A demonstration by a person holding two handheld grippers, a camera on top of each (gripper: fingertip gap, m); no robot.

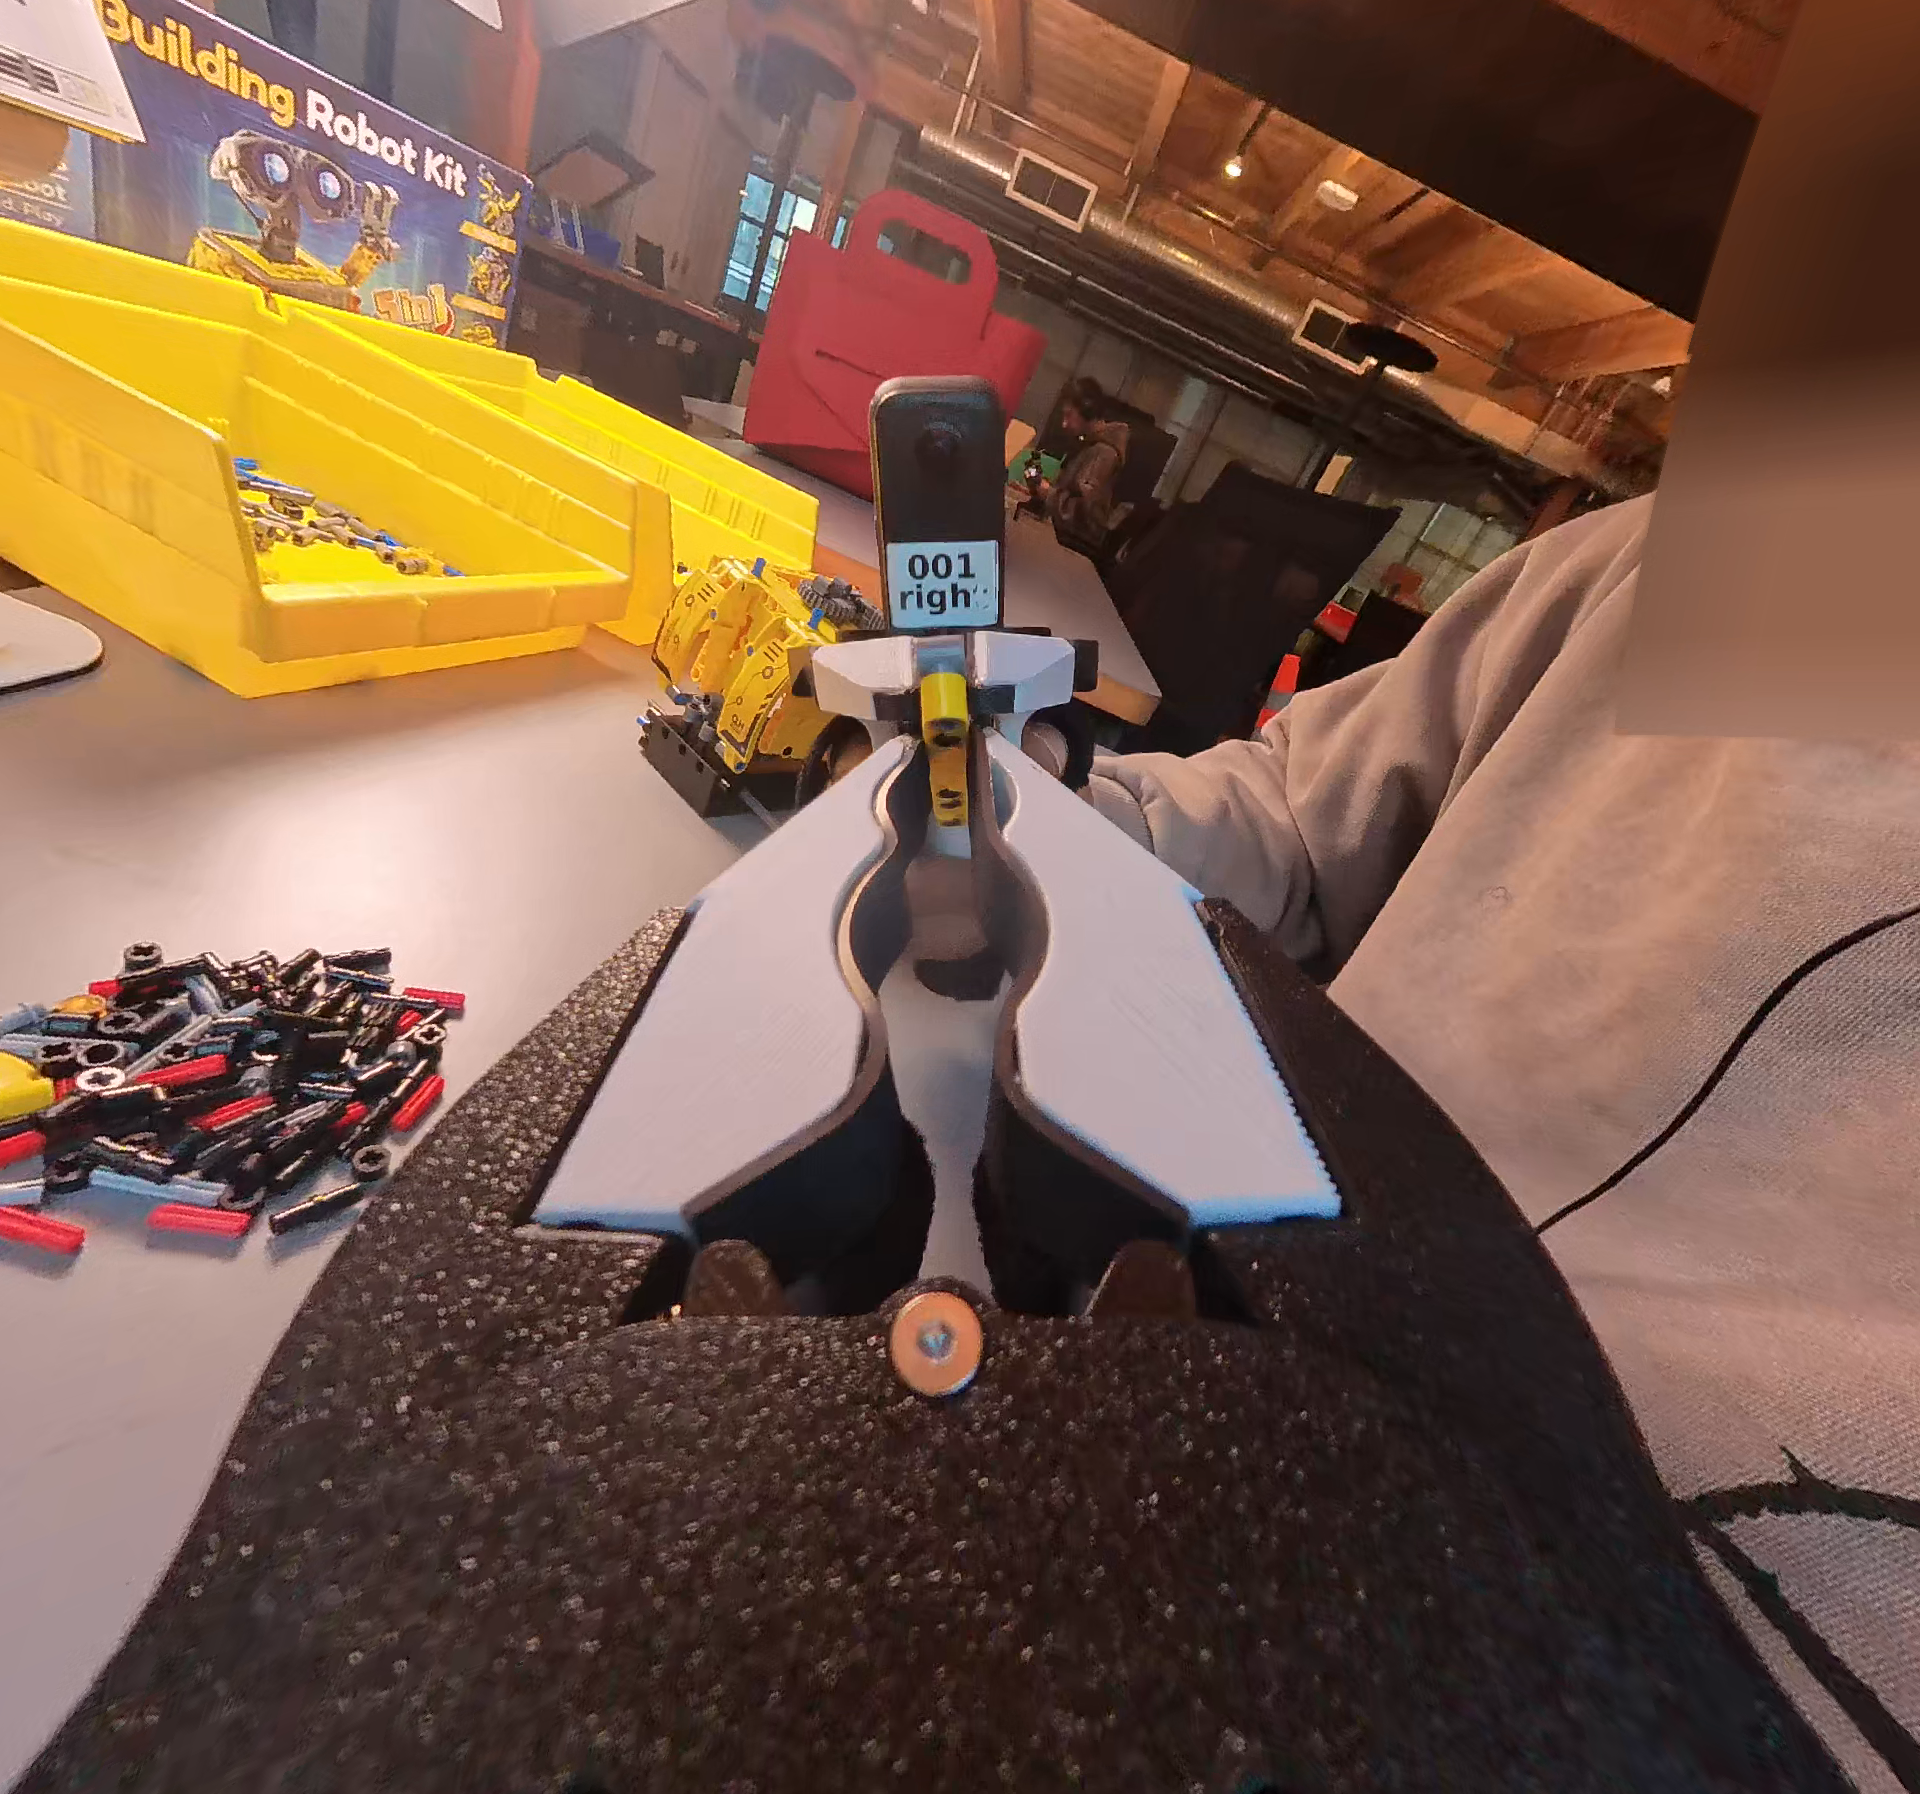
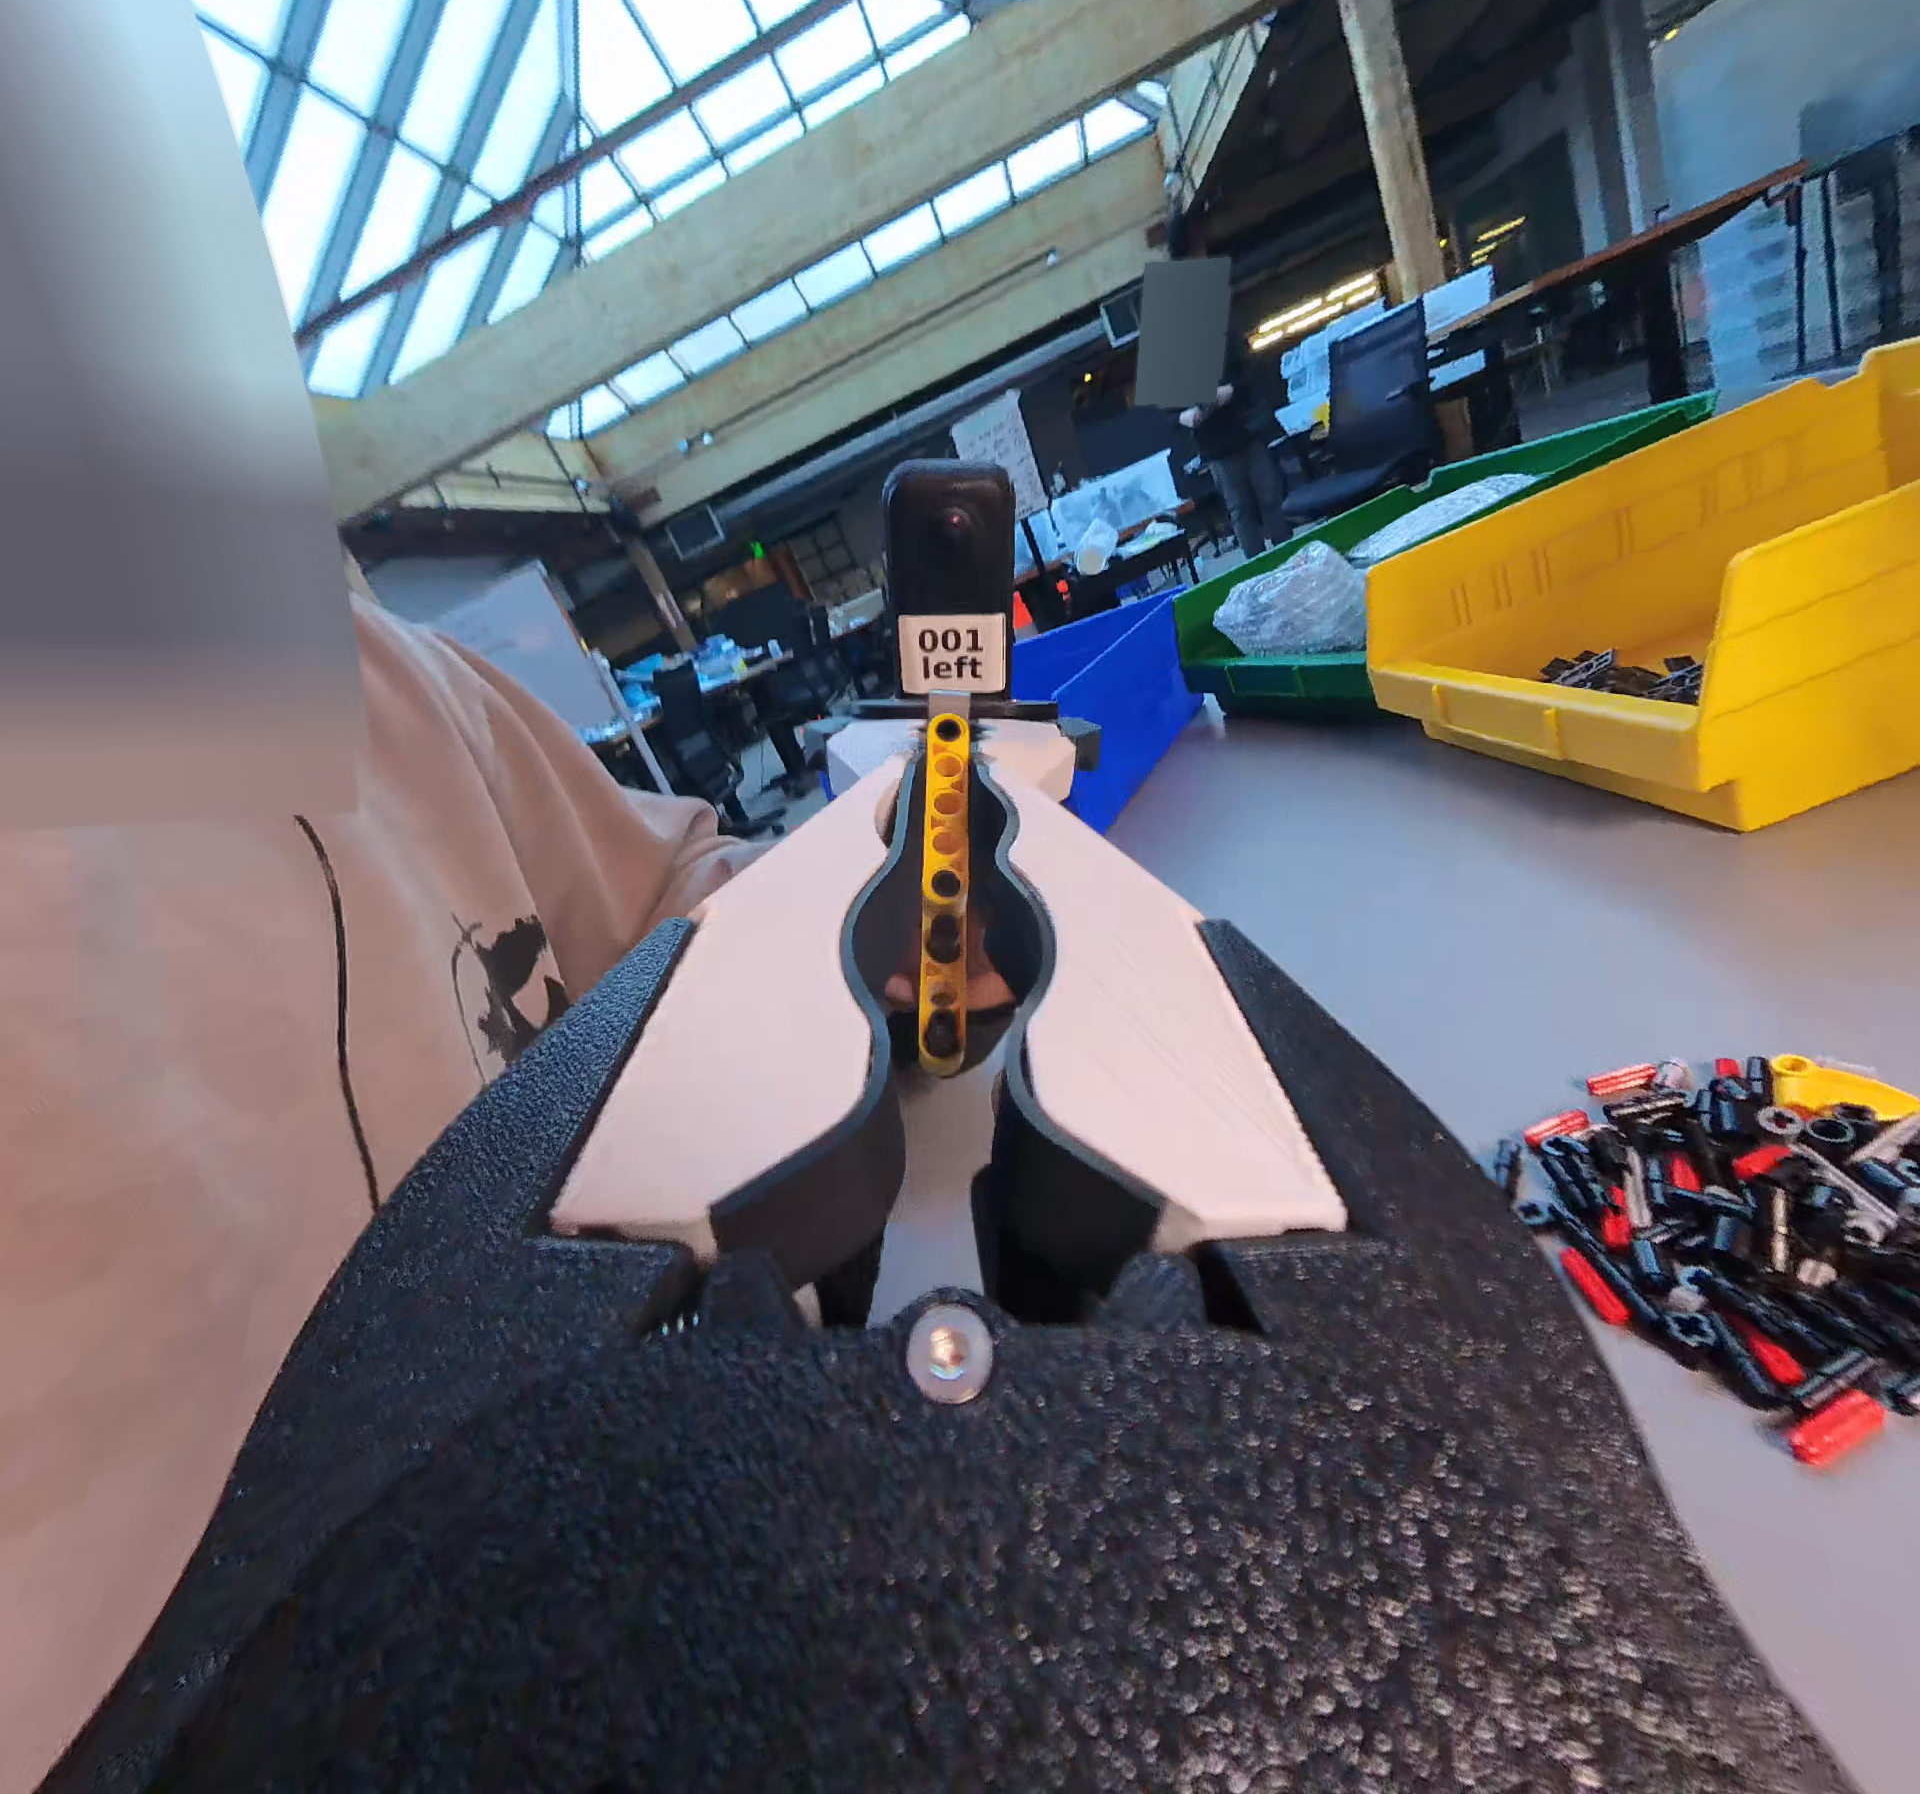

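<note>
White fingers (image 1: pixel 727 1048) on speckled black bodies; beige sleeve (image 1: pixel 1382 736), thin black cable (image 1: pixel 1714 1069).

- Left wrist view: looking forward along its own fingers, low over the grey table (image 1: pixel 364 861), facing the right gripper (image 1: pixel 943 705) head-on at close range, yellow bins (image 1: pixel 416 539) toward the far-left edge.
- Right wrist view: looking back the opposite way, tilted upward, facing the left gripper (image 2: pixel 948 757) just as near.
- Sharing the yellow beam (image 2: pixel 943 903) between them and the pile of small parts (image 1: pixel 208 1090).
</note>
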